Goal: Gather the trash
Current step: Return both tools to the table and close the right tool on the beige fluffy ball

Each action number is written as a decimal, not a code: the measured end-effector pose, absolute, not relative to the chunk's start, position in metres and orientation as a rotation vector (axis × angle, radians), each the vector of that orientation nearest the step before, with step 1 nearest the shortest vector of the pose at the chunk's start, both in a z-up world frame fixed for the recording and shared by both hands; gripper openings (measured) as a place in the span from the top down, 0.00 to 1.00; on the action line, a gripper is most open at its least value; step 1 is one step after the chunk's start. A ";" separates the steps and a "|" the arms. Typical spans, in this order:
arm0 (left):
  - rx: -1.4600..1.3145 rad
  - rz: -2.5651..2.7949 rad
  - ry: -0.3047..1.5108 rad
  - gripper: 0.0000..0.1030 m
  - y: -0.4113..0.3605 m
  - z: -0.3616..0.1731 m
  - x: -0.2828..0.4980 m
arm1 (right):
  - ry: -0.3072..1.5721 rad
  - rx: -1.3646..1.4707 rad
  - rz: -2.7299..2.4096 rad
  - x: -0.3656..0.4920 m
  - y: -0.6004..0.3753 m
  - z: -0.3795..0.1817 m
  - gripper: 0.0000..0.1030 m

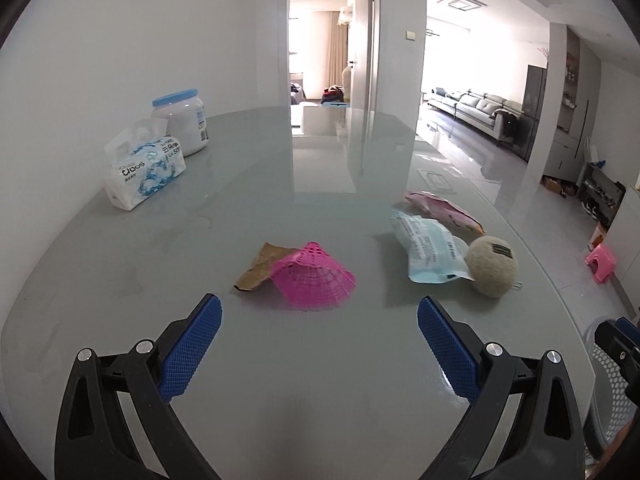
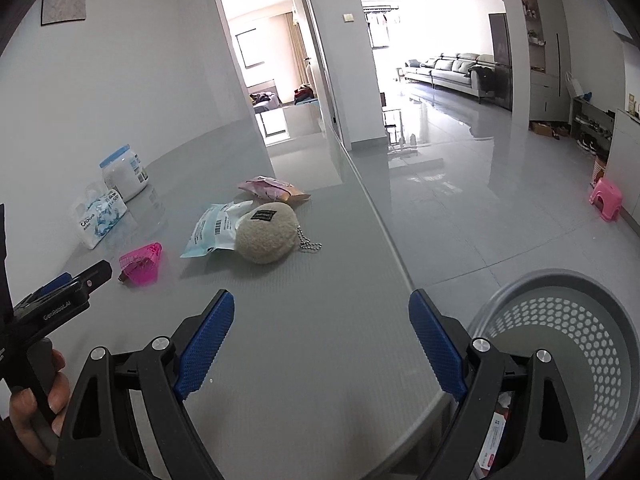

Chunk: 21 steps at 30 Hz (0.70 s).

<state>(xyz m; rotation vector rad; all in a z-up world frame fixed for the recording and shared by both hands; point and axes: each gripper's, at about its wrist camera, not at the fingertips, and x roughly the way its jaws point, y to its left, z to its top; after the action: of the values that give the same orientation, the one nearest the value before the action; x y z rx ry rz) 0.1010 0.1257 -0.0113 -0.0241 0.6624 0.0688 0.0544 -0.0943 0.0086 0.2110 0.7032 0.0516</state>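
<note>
Near the tabletop's middle, straight ahead of the left gripper [image 1: 319,312] — jaws spread, empty — lies the pink mesh cone [image 1: 312,278], tip away, overlapping a brown scrap [image 1: 256,268]. Right gripper [image 2: 322,312], also spread and empty, sits nearer the right edge beside the basket [image 2: 568,320]. Left is nearer.

Pink mesh cone [image 1: 313,278]; brown scrap [image 1: 256,267]; beige plush pouch [image 1: 493,266]; grey perforated basket [image 2: 592,320]; blue-lidded jar [image 1: 182,120].
</note>
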 end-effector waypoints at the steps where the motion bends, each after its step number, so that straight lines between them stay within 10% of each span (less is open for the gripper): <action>1: -0.023 0.078 0.661 0.06 0.129 -0.012 0.104 | 0.710 0.206 0.053 0.062 -0.092 0.009 0.17; 21: -0.040 0.099 0.691 0.06 0.159 -0.026 0.136 | 0.846 0.082 0.031 0.173 -0.035 -0.012 0.17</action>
<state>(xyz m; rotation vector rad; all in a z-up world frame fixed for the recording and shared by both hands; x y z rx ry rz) 0.1360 0.1595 -0.0265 -0.0395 0.6908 0.0993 0.1731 -0.0349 -0.0119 0.0819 0.8455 0.0309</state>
